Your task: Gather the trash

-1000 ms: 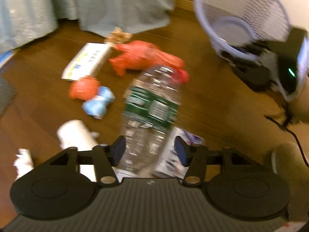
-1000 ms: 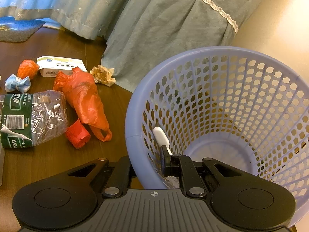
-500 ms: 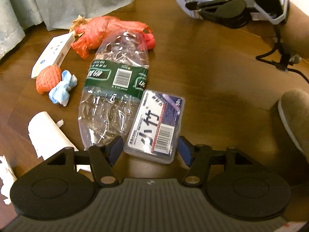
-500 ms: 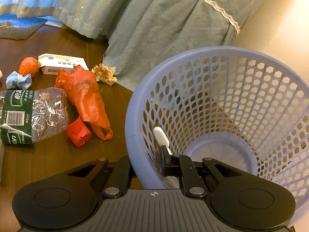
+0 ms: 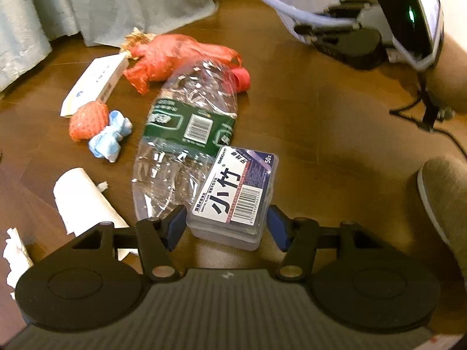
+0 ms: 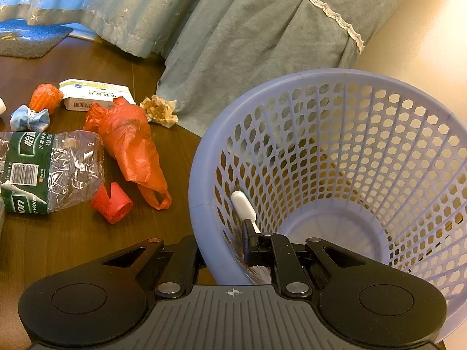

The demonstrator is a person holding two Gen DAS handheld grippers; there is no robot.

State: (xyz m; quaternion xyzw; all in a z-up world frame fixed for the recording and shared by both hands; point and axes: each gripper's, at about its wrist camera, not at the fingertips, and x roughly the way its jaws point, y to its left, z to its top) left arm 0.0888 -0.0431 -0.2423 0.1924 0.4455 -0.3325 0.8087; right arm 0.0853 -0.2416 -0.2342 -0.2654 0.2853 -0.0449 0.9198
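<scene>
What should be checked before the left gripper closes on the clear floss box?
1. Clear floss box between the left gripper's blue pads: ok.
2. Pads pressing the box: not ok, gaps on both sides; jaws closing.
3. Crushed bottle clear of the left pad: not ok, its end lies just beside it.
4. Right gripper clamped on the basket wall: ok.
5. Basket mouth open towards the trash: ok.

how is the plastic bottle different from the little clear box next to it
The bottle is crushed and long, with a green label; the box is flat, rectangular and unbent, with a white label. The bottle lies clear of the left tool; the box sits between its fingers. Both are clear plastic with barcodes.
</scene>
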